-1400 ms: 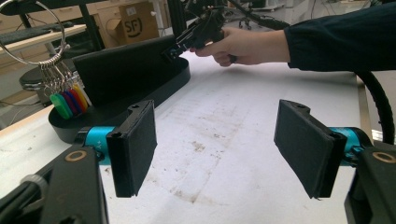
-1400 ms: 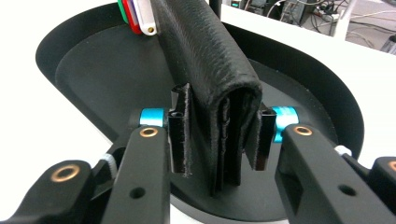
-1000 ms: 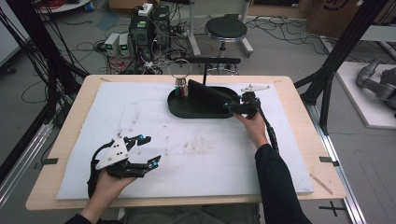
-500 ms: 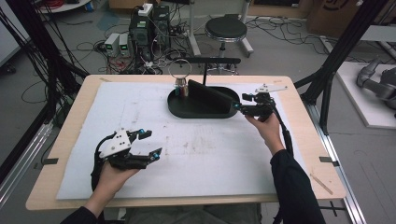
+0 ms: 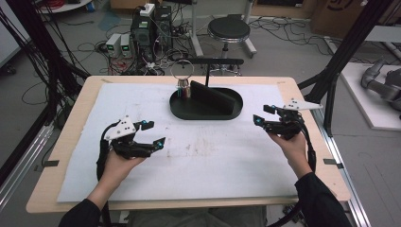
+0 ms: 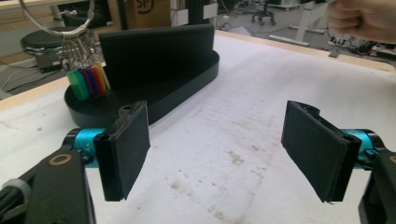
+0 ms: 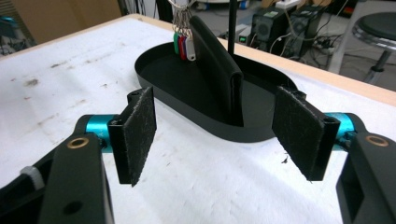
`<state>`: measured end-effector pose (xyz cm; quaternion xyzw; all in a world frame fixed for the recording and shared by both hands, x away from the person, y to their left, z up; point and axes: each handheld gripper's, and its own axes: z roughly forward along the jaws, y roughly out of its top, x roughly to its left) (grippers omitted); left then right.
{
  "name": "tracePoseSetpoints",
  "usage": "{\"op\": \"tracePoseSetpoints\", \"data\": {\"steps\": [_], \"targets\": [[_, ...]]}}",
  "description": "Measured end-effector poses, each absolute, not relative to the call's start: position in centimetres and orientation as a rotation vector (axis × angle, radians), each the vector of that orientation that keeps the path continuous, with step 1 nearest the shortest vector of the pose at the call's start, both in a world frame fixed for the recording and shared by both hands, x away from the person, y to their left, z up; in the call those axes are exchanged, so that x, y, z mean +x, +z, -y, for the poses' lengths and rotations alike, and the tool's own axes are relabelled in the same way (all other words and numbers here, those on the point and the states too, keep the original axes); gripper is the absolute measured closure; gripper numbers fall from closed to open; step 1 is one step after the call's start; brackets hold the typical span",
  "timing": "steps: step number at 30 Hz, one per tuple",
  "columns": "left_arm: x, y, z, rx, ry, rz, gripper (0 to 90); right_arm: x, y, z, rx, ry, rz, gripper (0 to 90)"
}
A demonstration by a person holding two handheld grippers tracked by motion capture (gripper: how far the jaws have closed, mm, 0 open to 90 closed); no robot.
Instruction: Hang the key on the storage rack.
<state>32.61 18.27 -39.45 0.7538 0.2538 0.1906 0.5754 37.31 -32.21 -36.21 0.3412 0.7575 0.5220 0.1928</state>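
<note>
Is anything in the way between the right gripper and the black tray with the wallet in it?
No. Bare white mat lies between the right gripper and the black tray. Its jaws stand open and empty, facing the wallet standing in the tray.

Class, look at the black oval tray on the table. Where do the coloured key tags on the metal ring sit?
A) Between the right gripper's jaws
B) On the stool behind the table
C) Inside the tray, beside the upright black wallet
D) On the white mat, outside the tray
C: the coloured key tags hang from their metal ring inside the black oval tray, next to the upright black wallet.
</note>
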Motion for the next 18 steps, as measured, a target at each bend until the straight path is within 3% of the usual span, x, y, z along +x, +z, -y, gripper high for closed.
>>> {"op": "tracePoseSetpoints", "data": {"steps": [8,18], "targets": [[33.2,-39.8,-18.8,1.758,0.479,-0.622,23.5,34.6,-37.9,33.8,1.0,1.512,-2.004,30.9],[32.8,-40.8,-20.5,1.765,0.529,-0.636,23.5,34.2,-39.8,34.2,1.022,1.442,-2.033,31.1]]}}
